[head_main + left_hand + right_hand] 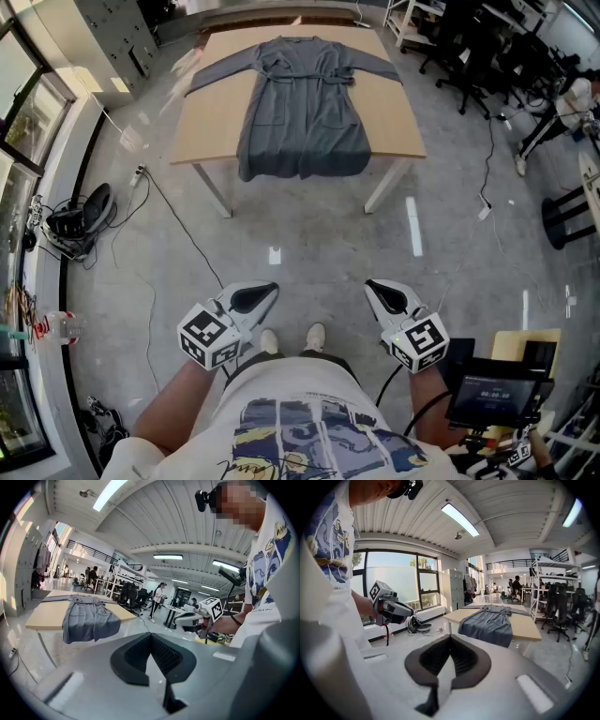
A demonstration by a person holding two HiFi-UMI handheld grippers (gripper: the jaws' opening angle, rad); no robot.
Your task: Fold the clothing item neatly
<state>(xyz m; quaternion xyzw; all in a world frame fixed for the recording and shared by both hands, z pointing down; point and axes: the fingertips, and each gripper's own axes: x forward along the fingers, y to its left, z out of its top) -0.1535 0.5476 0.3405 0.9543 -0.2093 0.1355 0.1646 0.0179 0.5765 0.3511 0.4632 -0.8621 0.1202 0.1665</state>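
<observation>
Standing: you face the bench (214, 117) from well back, on the concrete floor (309, 234).
Left tongs (266, 292): closed tight, nothing between them, held low before you.
Right tongs (373, 287): likewise closed and empty.
Grey robe (302, 103): spread flat along the bench, sleeves out, hem hanging over the near edge.
</observation>
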